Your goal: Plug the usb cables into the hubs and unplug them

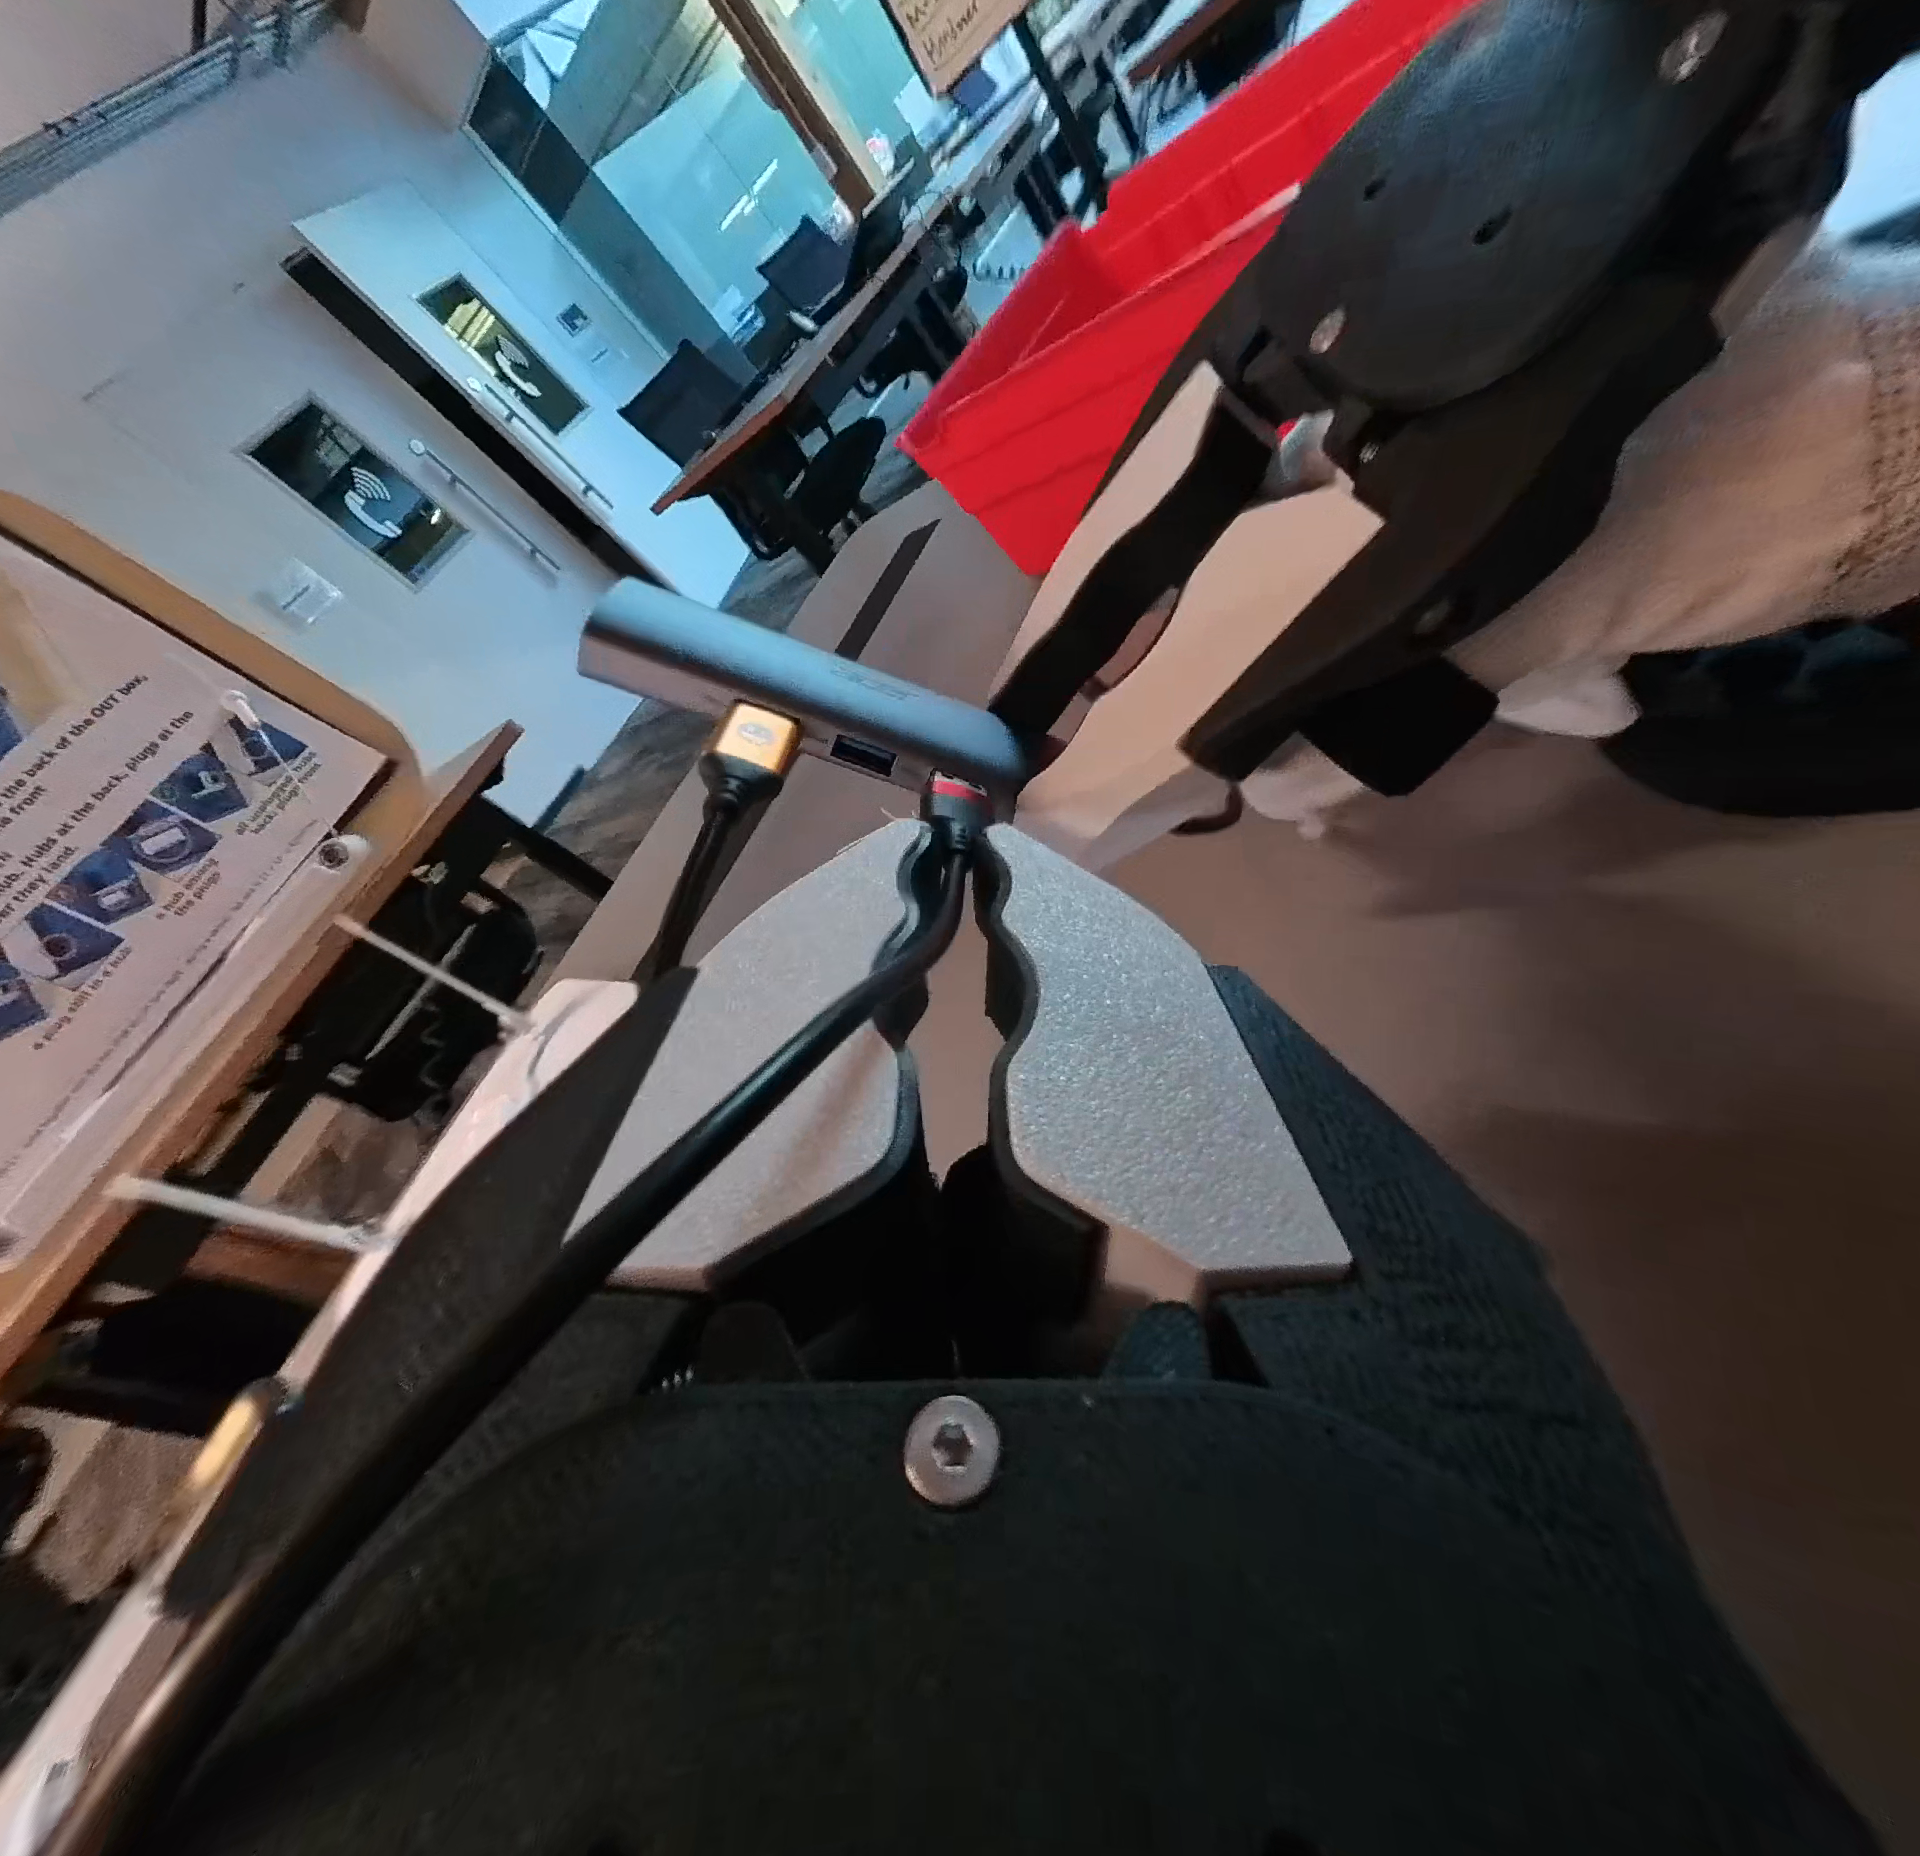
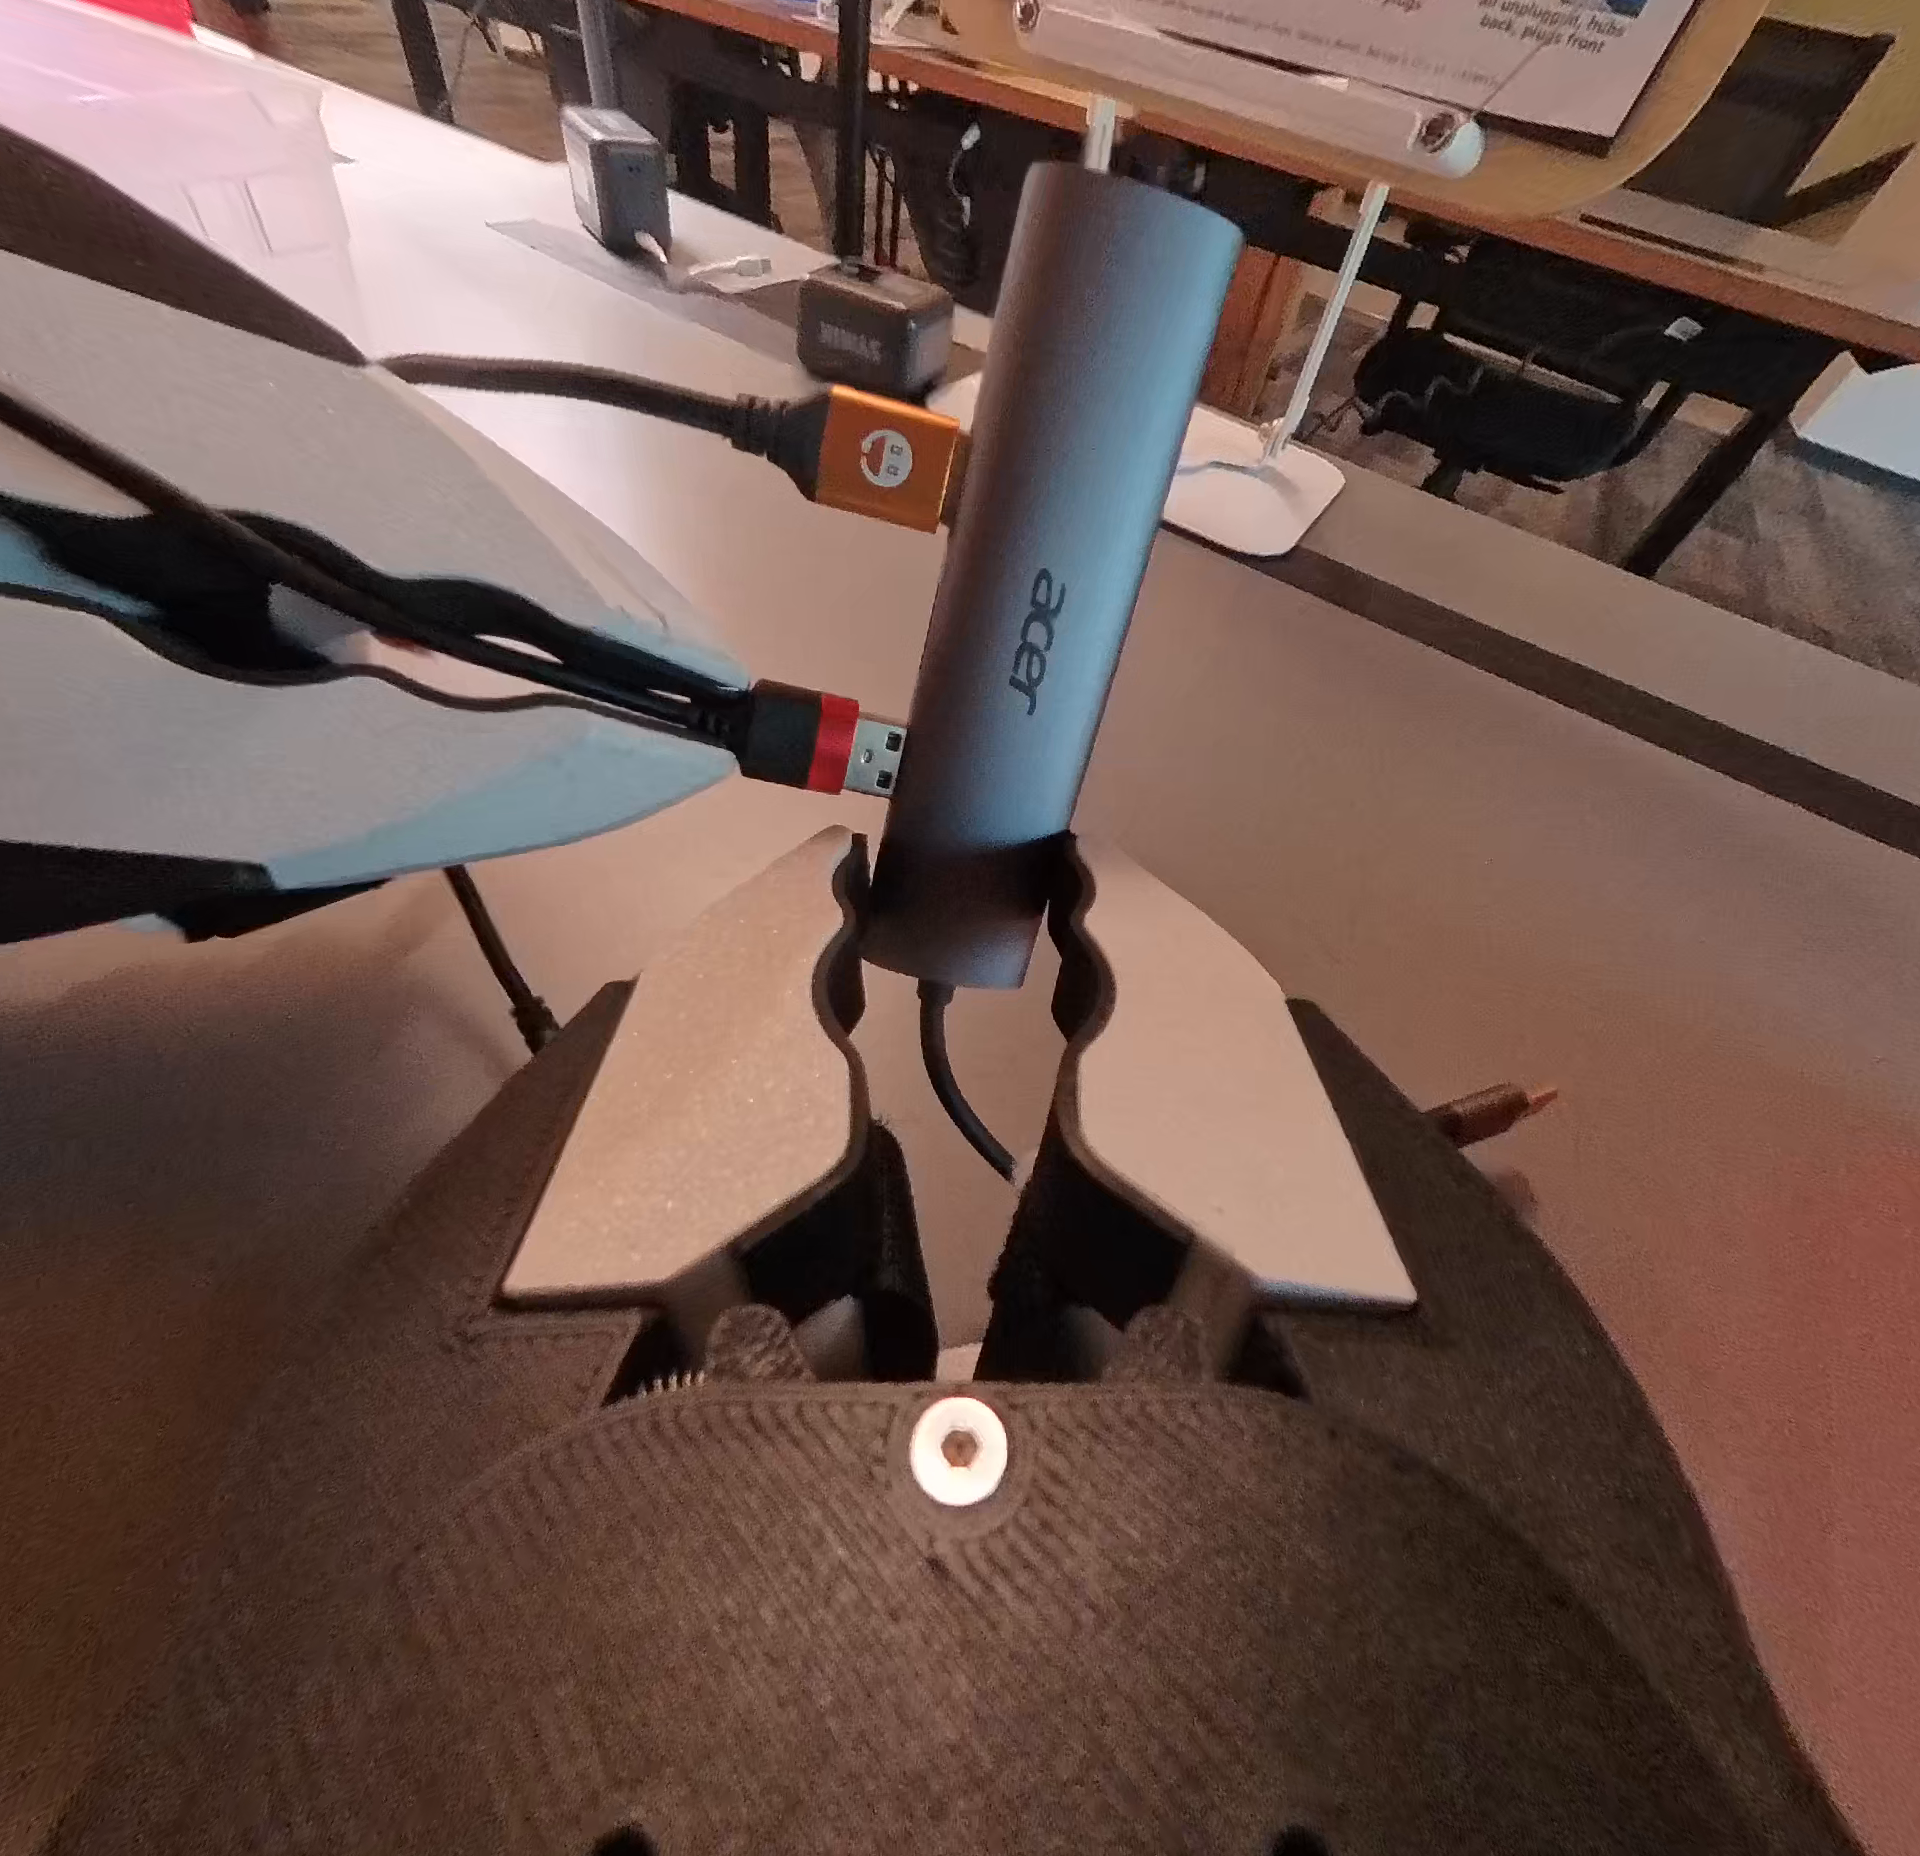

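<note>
My right gripper (image 2: 958, 887) is shut on the near end of a grey USB hub (image 2: 1070, 570) and holds it above the table. An orange plug (image 2: 888, 458) sits in a port on the hub's left side. My left gripper (image 1: 951, 835) is shut on a black cable just behind its black-and-red USB plug (image 1: 956, 793). In the right wrist view that plug (image 2: 821, 741) has its metal tip at the hub's side, most of the metal still showing. In the left wrist view the hub (image 1: 790, 679) shows an empty port between the two plugs.
A red bin (image 1: 1091, 352) stands behind the right gripper (image 1: 1143, 622) in the left wrist view. Two grey chargers (image 2: 873, 336) sit on the table beyond the hub. An instruction sheet on a clear stand (image 2: 1340, 19) is at the table's far edge. A brown plug (image 2: 1496, 1110) lies at right. My hands' fingertips stand some 4 centimeters from each other.
</note>
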A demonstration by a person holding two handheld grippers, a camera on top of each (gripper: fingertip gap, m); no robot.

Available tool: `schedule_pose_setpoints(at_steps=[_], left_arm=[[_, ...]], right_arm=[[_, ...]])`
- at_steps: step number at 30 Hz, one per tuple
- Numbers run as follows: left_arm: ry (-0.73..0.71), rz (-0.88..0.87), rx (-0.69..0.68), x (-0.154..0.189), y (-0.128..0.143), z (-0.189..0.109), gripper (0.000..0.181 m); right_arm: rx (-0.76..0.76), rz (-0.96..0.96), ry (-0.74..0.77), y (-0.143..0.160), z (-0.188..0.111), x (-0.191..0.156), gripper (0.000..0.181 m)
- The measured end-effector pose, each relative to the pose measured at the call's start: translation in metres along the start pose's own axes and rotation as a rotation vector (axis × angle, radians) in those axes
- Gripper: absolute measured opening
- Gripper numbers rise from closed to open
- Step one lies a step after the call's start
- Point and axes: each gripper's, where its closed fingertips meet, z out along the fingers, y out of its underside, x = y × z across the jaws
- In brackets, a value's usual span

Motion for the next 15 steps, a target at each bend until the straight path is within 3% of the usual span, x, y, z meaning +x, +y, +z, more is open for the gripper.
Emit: schedule_pose_setpoints(at_steps=[2,7,15], left_arm=[[-0.021,0.058,-0.039,0.001,0.003,0.002,0.006],[-0.021,0.014,-0.11,-0.001,0.019,0.007,0.005],[0.005,-0.056,-0.022,-0.003,0.008,0.005,0.005]], right_arm=[[-0.031,-0.022,0.027,0.004,0.002,0.002,0.034],[-0.041,-0.038,0.063,0.004,0.003,0.005,0.033],[0.03,-0.044,0.043,-0.003,0.002,0.007,0.034]])
